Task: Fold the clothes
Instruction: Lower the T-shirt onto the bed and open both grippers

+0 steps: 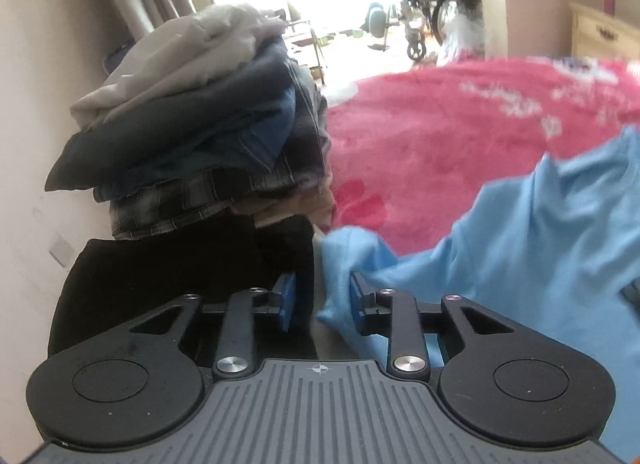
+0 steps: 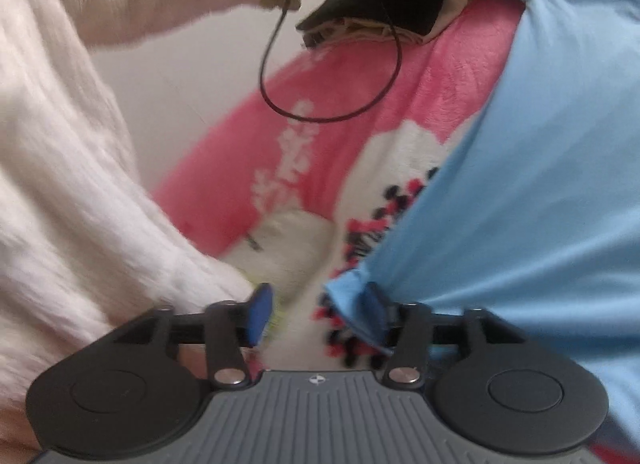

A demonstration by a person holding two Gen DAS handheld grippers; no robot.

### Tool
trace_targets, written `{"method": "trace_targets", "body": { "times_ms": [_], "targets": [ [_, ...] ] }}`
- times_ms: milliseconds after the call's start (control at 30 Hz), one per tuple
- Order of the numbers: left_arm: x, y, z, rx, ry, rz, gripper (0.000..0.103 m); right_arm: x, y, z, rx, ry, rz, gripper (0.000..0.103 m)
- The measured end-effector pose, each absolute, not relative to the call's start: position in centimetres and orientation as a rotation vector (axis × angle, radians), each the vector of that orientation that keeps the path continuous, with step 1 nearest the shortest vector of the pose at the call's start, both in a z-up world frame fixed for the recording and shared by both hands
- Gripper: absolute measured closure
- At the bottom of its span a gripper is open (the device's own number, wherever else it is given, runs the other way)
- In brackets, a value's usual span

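Pink blanket (image 1: 460,136) underneath; floppy light blue shirt (image 1: 540,248) drapes over both parted grippers, left gripper (image 1: 322,300) and right gripper (image 2: 316,312), neither pinching; I'd grab its hem.

Soft cloth and hard plastic

The light blue shirt (image 1: 540,248) is made of thin, smooth cloth. The pink blanket (image 1: 440,132) looks thick and fuzzy. The stack of folded clothes (image 1: 200,124) is made of mixed cloth, some plain, some checked. The left gripper (image 1: 322,304) is made of matt black plastic with shiny metal screws, and its pads are blue. The white sleeve (image 2: 68,168) looks ribbed and fluffy.
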State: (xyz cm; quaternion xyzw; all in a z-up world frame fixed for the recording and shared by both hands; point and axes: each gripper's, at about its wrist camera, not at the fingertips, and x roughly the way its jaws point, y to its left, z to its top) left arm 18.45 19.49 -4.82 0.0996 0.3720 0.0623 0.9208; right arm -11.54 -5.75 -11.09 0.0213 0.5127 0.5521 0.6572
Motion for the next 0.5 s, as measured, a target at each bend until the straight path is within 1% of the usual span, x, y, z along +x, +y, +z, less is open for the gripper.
{"method": "trace_targets", "body": {
  "times_ms": [133, 233, 333, 400, 500],
  "targets": [
    [16.7, 19.9, -1.8, 0.140, 0.718, 0.076, 0.068, -10.1, -8.3, -10.5, 0.238, 1.192, 1.214, 0.046],
    [13.8, 19.7, 0.5, 0.125, 0.729, -0.066, 0.066, -8.8, -11.7, -9.0, 0.341, 1.145, 1.135, 0.046],
    [10.6, 19.1, 0.7, 0.099, 0.883, -0.294, 0.065, -7.8, -15.9, -7.3, 0.398, 1.071, 1.004, 0.046],
    [8.5, 18.6, -0.8, 0.054, 1.034, -0.443, 0.065, -7.3, -18.2, -6.7, 0.403, 1.040, 0.921, 0.046],
    [5.5, 17.3, -5.1, -0.048, 1.257, -0.588, 0.066, -6.8, -20.2, -6.5, 0.366, 1.018, 0.833, 0.047]
  ]
}}
